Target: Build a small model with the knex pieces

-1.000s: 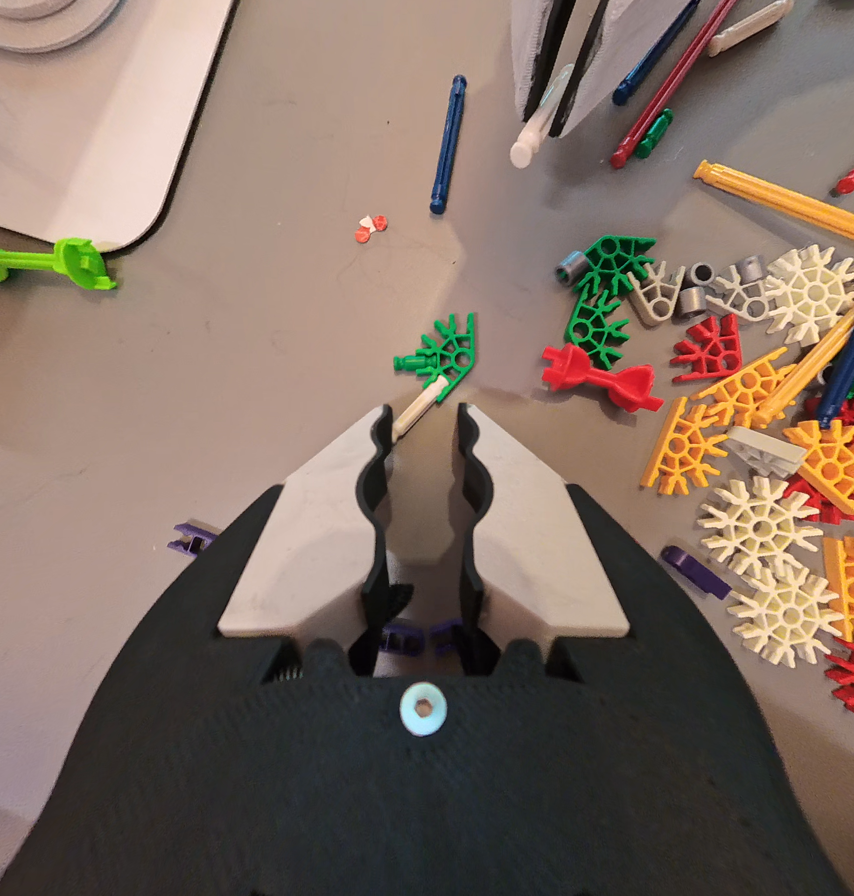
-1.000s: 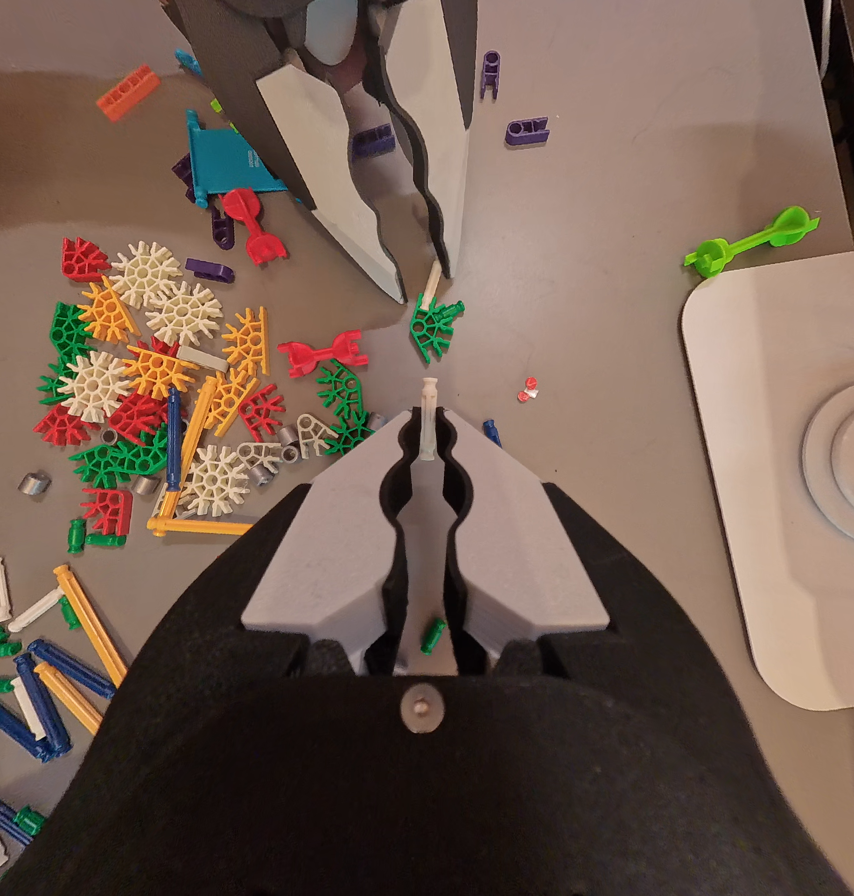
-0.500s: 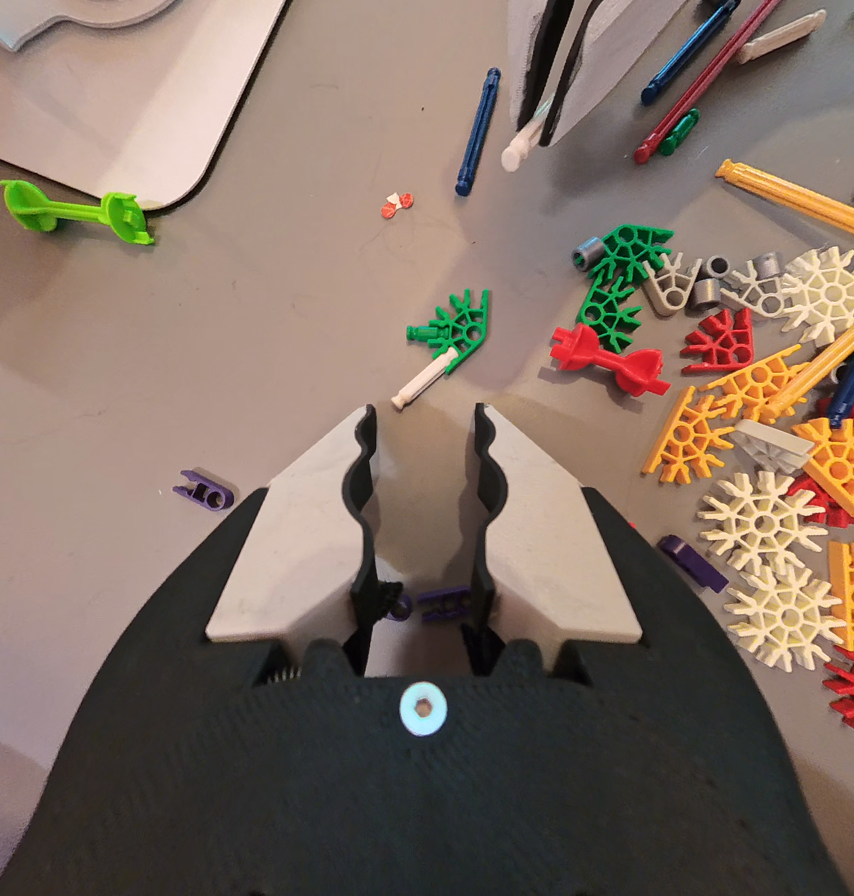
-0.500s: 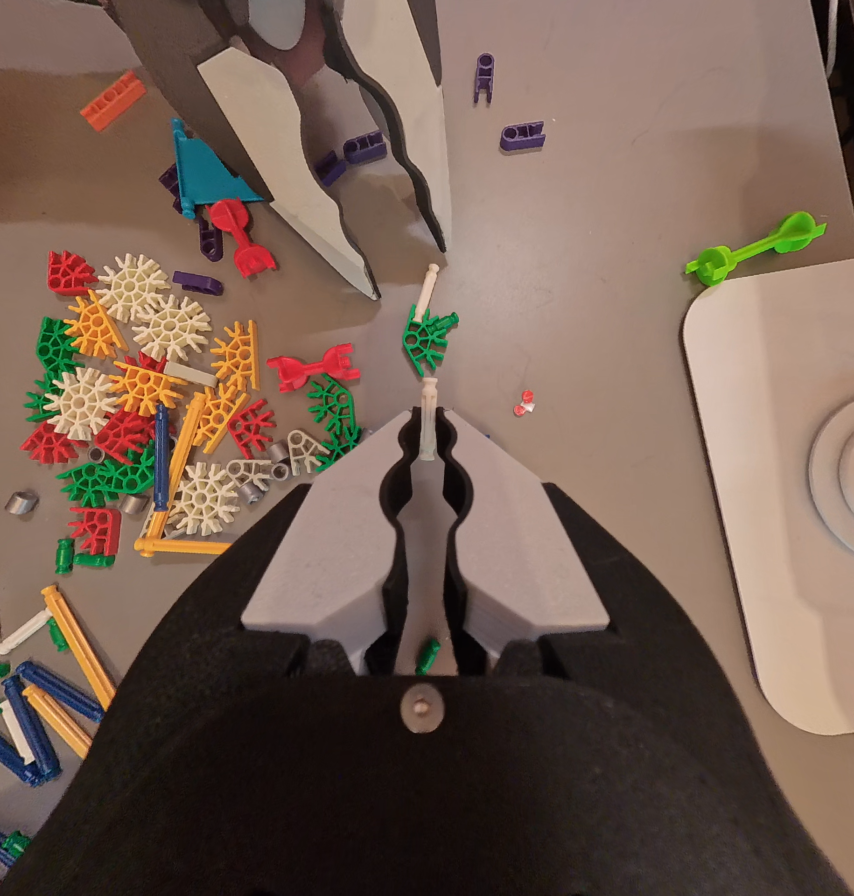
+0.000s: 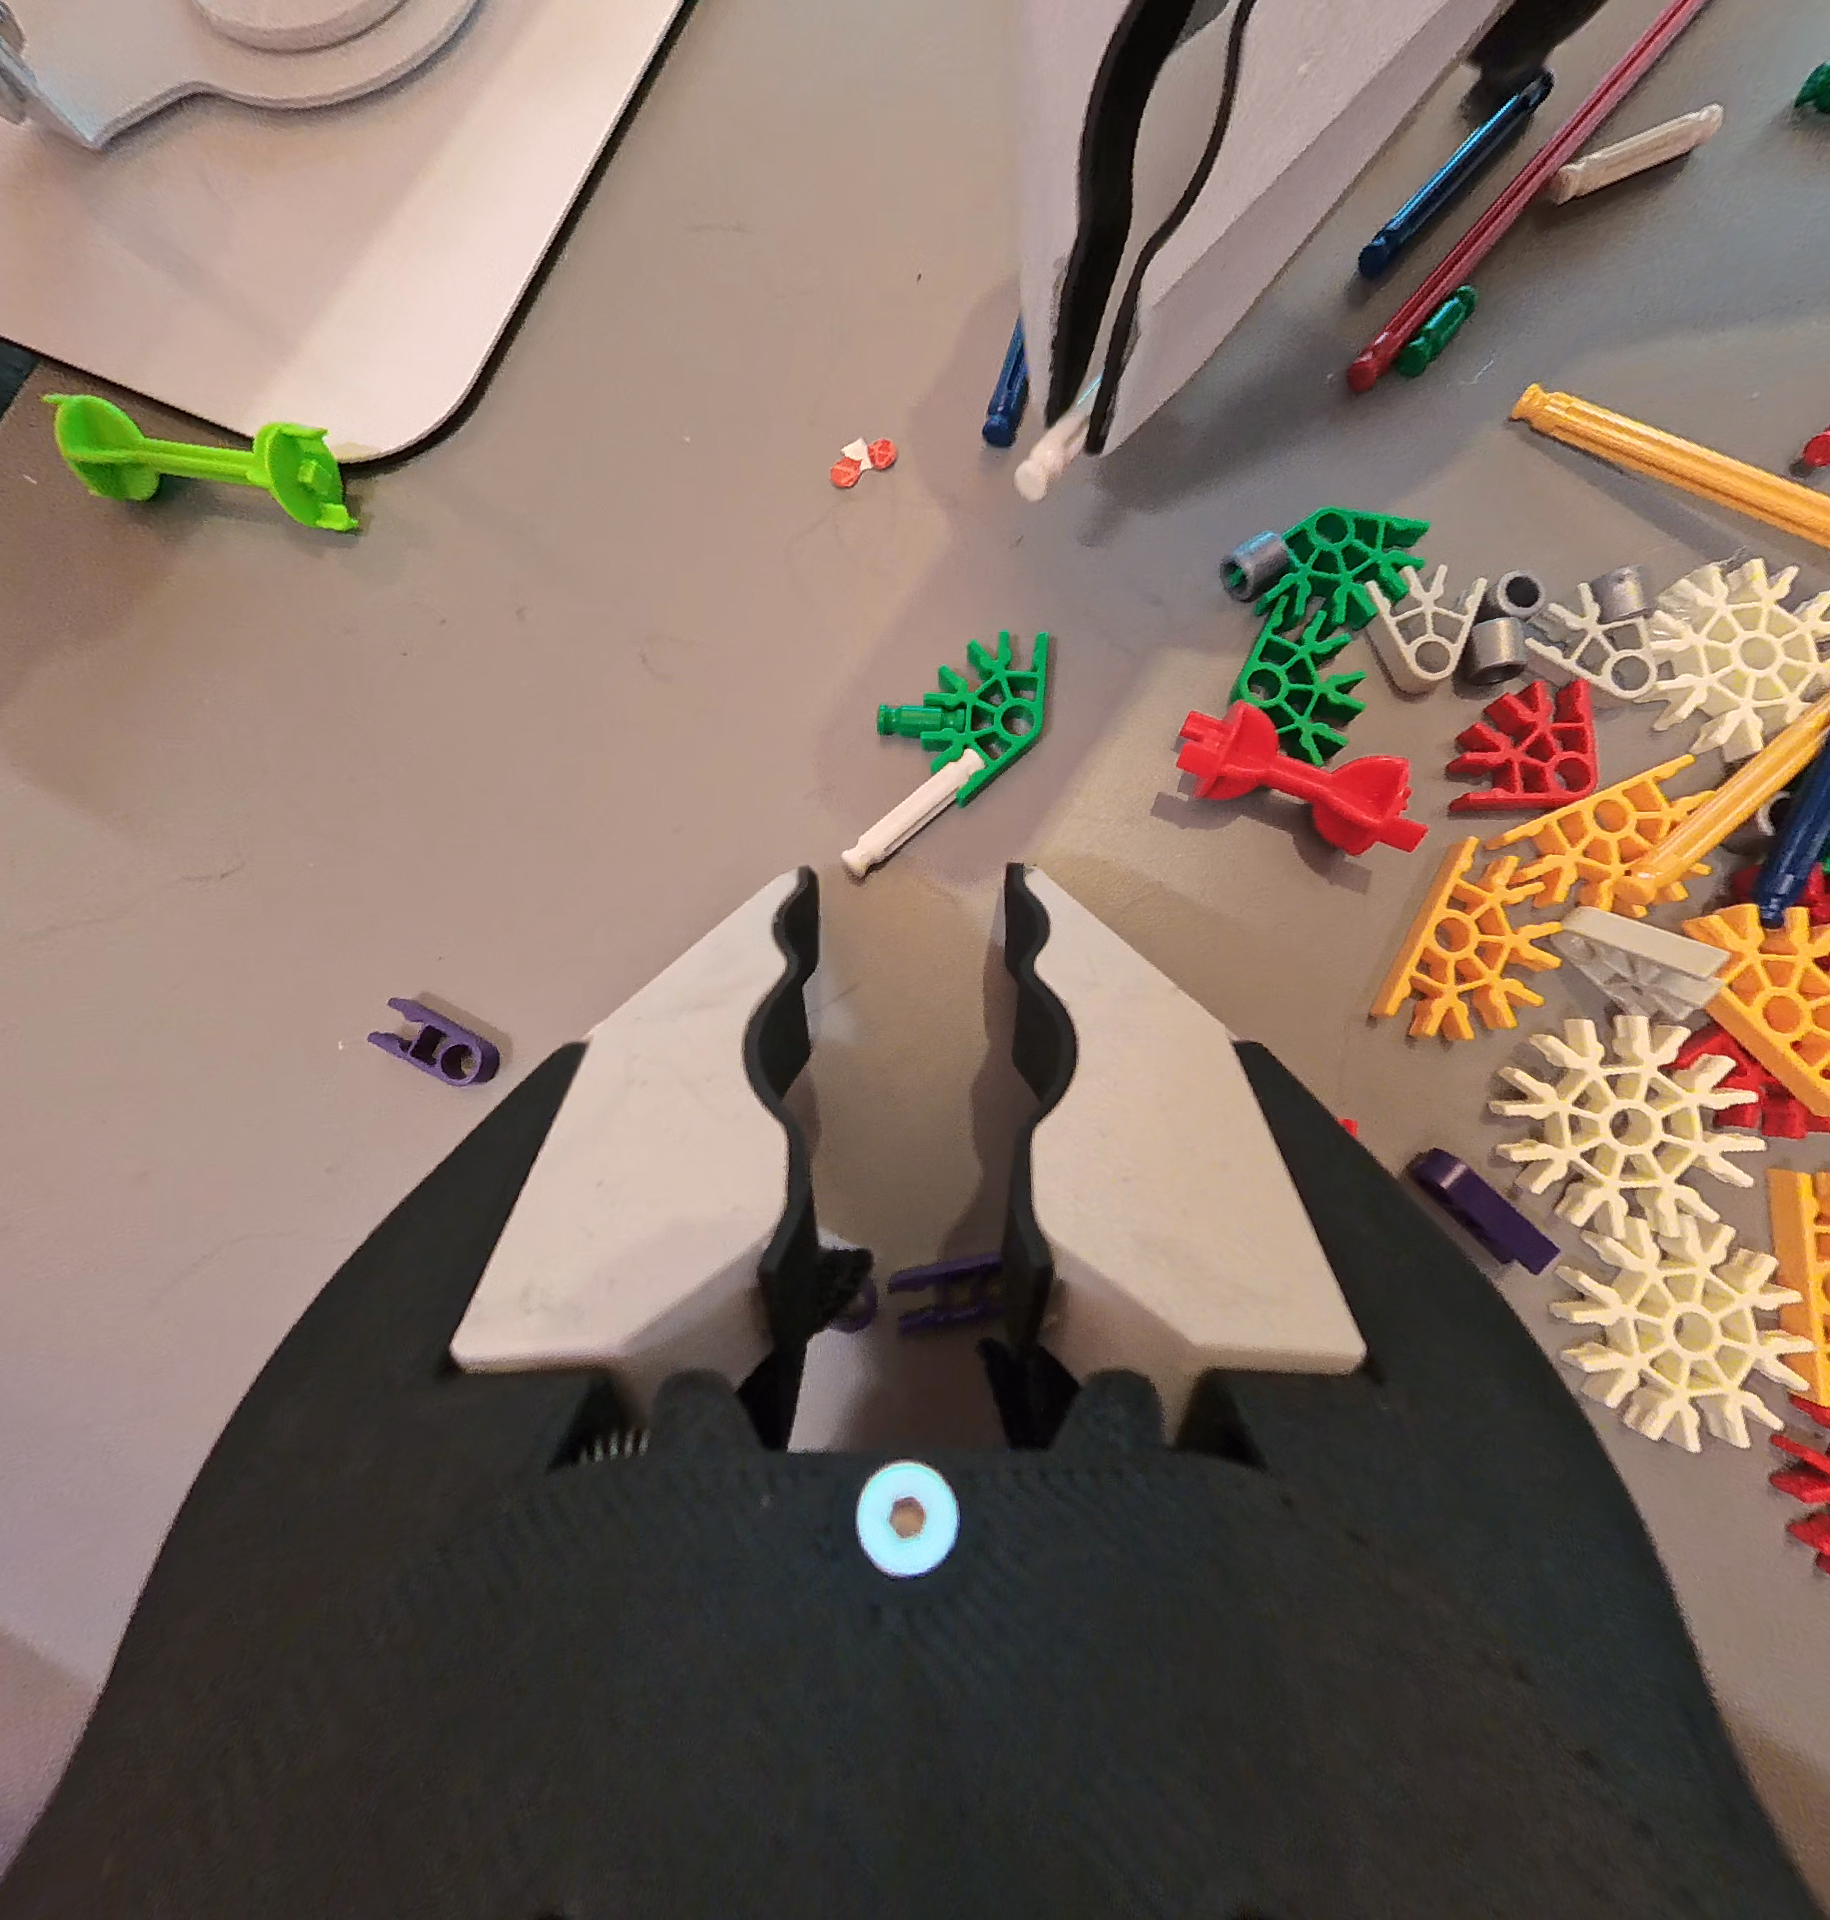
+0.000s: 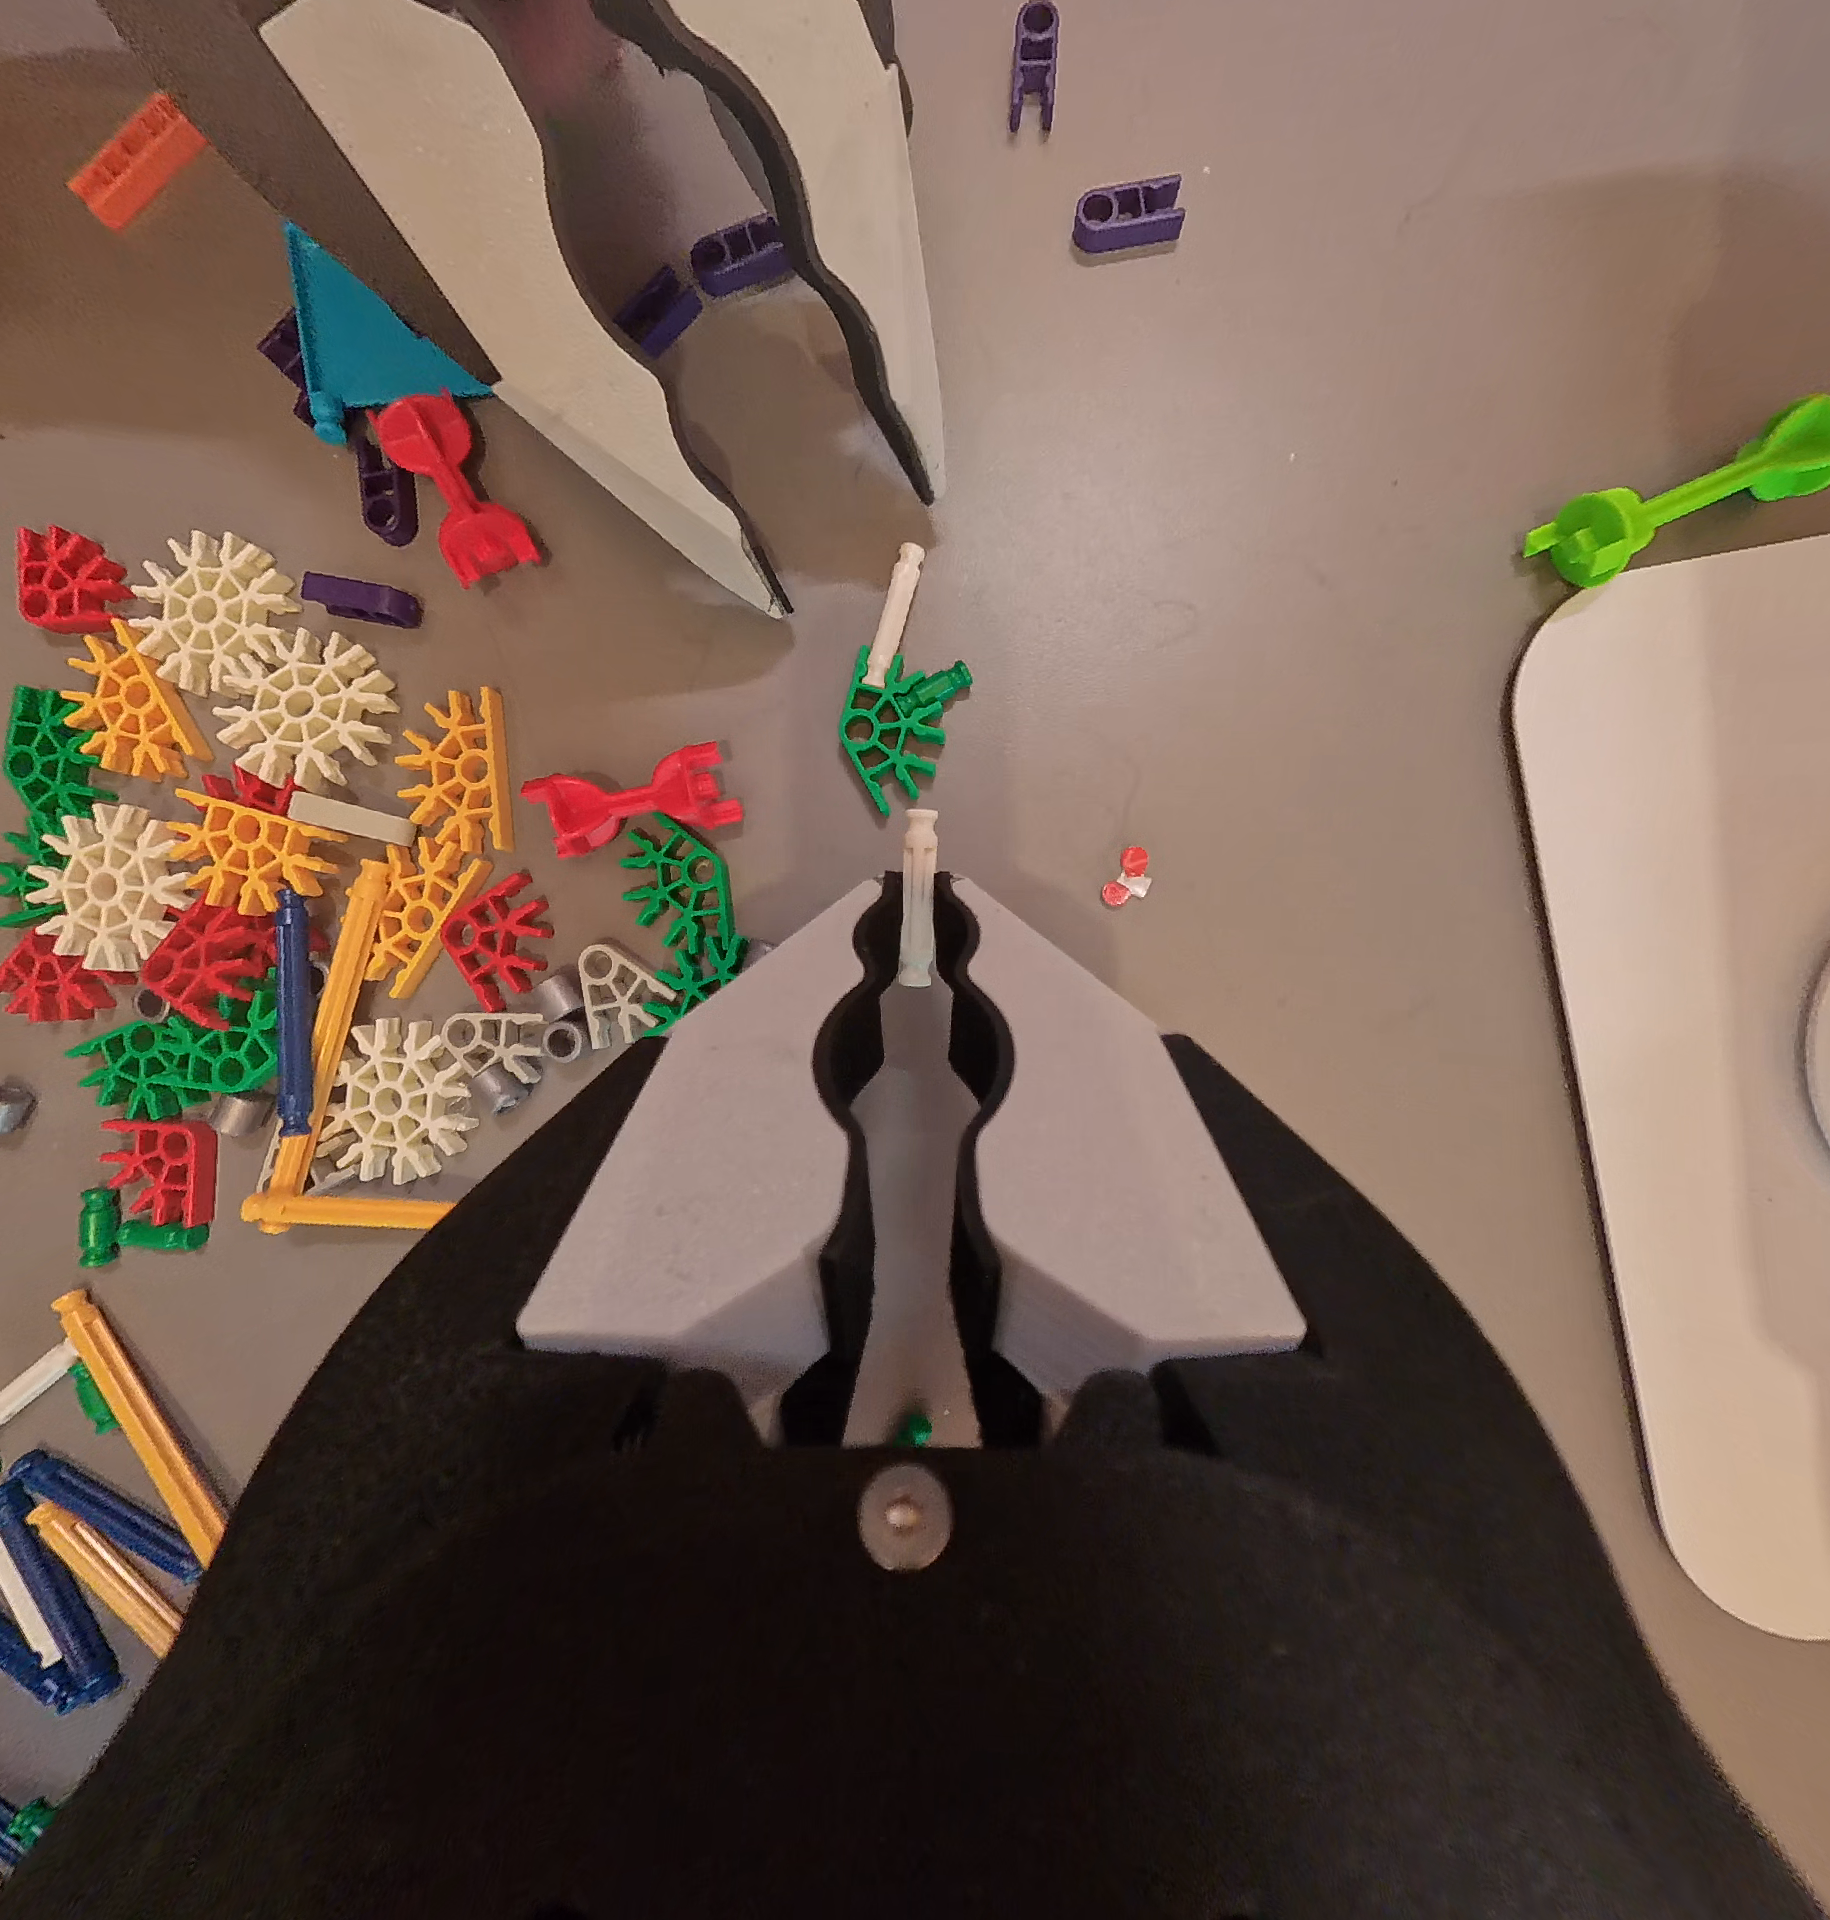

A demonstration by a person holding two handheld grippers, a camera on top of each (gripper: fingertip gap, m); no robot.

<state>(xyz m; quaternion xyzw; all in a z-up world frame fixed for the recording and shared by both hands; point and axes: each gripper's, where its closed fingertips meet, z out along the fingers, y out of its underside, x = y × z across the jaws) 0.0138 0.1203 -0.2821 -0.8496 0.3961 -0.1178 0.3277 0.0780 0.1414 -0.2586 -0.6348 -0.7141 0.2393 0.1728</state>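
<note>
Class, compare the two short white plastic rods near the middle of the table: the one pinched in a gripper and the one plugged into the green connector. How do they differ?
The white rod in the right gripper is clamped between closed fingers, its tip poking out; the white rod on the green fan-shaped connector lies on the grey table, ungripped. The held rod carries nothing; the other is plugged into the green connector. The open left gripper holds neither. Both are short, white and ridged.
</note>
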